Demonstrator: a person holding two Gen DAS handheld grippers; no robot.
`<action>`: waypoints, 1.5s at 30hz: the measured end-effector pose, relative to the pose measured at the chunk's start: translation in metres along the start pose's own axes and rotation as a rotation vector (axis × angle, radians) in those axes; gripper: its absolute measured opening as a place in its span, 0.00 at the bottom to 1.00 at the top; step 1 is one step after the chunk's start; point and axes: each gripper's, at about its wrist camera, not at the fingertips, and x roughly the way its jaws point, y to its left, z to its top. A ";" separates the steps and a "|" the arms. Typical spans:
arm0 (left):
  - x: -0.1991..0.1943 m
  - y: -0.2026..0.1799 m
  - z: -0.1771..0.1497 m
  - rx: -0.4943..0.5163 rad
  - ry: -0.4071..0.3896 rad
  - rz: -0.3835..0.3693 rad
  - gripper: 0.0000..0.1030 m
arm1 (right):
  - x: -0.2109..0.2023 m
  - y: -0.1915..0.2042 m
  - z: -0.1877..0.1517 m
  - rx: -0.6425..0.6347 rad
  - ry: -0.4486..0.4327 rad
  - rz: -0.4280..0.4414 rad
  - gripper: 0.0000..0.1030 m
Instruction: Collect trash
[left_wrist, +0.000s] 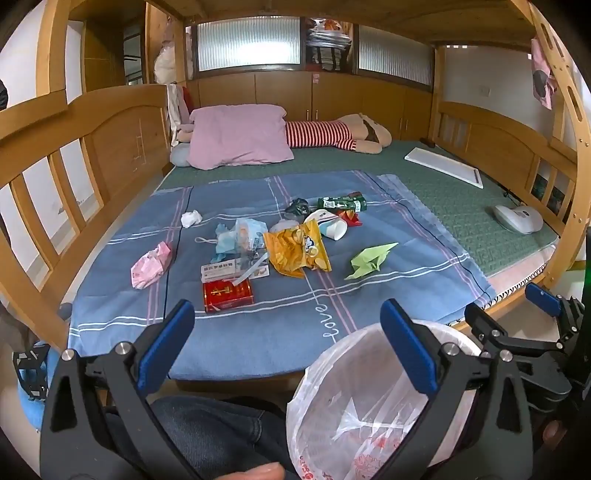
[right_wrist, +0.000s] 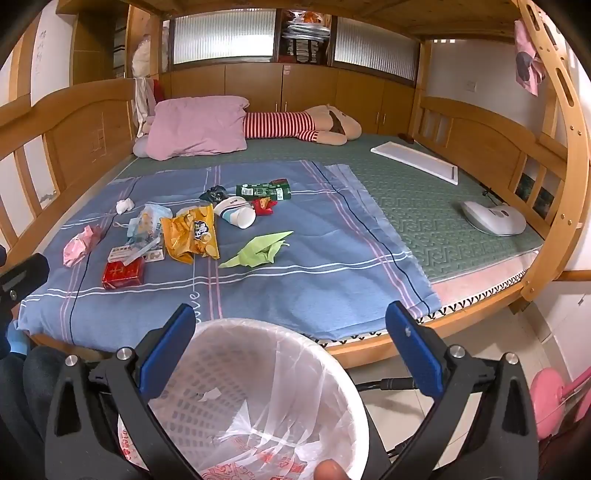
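Start of the task, nothing picked yet. Left gripper (left_wrist: 288, 350) and right gripper (right_wrist: 291, 350) both hover at the bed's near edge, jaws wide apart, empty. Trash lies scattered on the blue sheet (left_wrist: 258, 332): red box (left_wrist: 228, 294) nearest, pink wrapper (left_wrist: 151, 265) to the left, chip bag (left_wrist: 297, 251), green paper crane (left_wrist: 369, 258), cup (left_wrist: 330, 224), white wad (left_wrist: 191, 218) farther back. Lined bin (right_wrist: 258, 387) sits on the floor just below the grippers and looks nearly empty. Next move, likely: reach forward to one piece, probably the red box, close on it, carry back and drop in bin.
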 end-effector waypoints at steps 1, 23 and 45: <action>0.000 0.000 0.000 -0.001 0.000 0.000 0.97 | 0.000 0.000 0.000 0.000 0.001 -0.001 0.97; 0.005 0.001 -0.004 -0.002 0.013 -0.003 0.97 | 0.005 0.001 -0.003 0.004 0.009 0.008 0.97; 0.006 0.001 -0.005 -0.003 0.017 -0.001 0.97 | 0.006 0.000 -0.004 0.006 0.014 0.008 0.97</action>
